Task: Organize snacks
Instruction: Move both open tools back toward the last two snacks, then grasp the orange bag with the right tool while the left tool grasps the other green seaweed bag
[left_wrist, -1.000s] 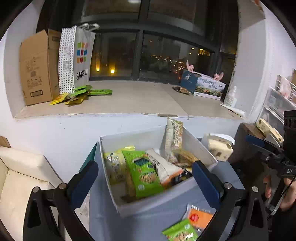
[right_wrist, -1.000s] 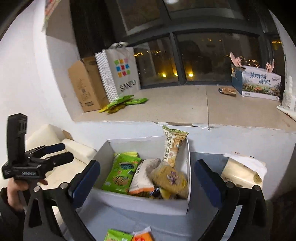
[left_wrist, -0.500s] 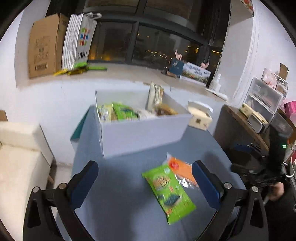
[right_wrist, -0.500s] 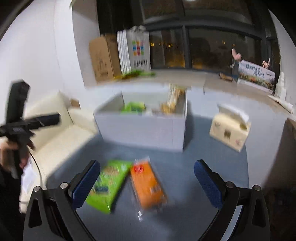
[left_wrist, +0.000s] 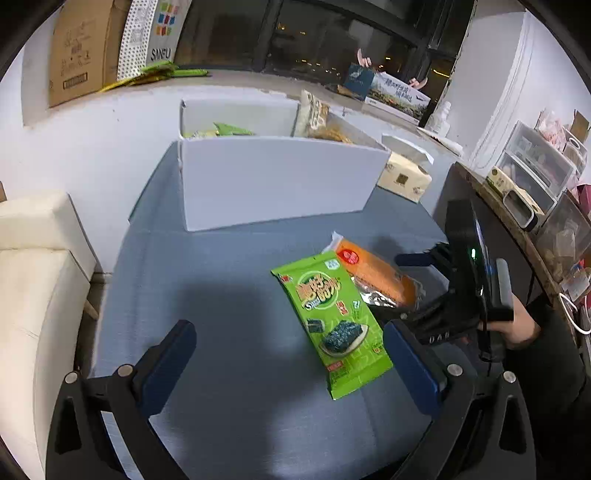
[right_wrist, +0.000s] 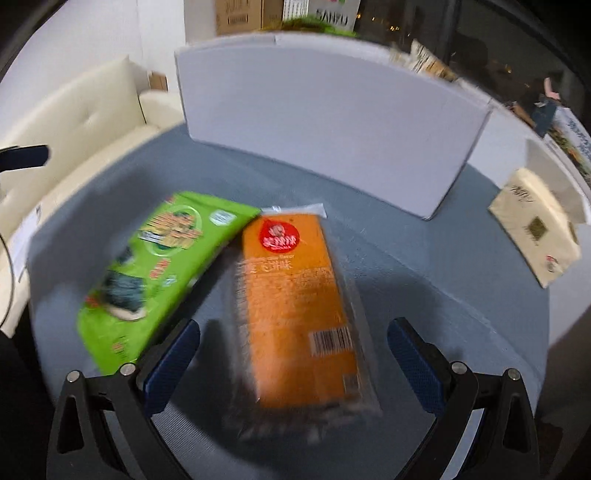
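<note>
A green seaweed snack packet (left_wrist: 334, 317) and an orange snack packet (left_wrist: 376, 275) lie side by side on the blue-grey table (left_wrist: 221, 295). Behind them stands a white box (left_wrist: 277, 184) holding several snack packets. My left gripper (left_wrist: 291, 363) is open and empty, low over the table, with the green packet near its right finger. My right gripper (right_wrist: 293, 363) is open, low over the orange packet (right_wrist: 295, 302), which lies between its fingers; the green packet (right_wrist: 159, 266) is to its left. The right gripper also shows in the left wrist view (left_wrist: 417, 260).
A tissue pack (left_wrist: 404, 177) lies right of the box. A cream sofa (left_wrist: 33, 280) stands left of the table. A dark desk with clear drawers (left_wrist: 532, 177) is at the right. The window ledge behind holds a cardboard box (left_wrist: 81, 48) and a shopping bag.
Both grippers have drawn back from the box and dropped low toward the table. The two loose packets now fill the foreground; the right gripper has come down around the orange packet.
</note>
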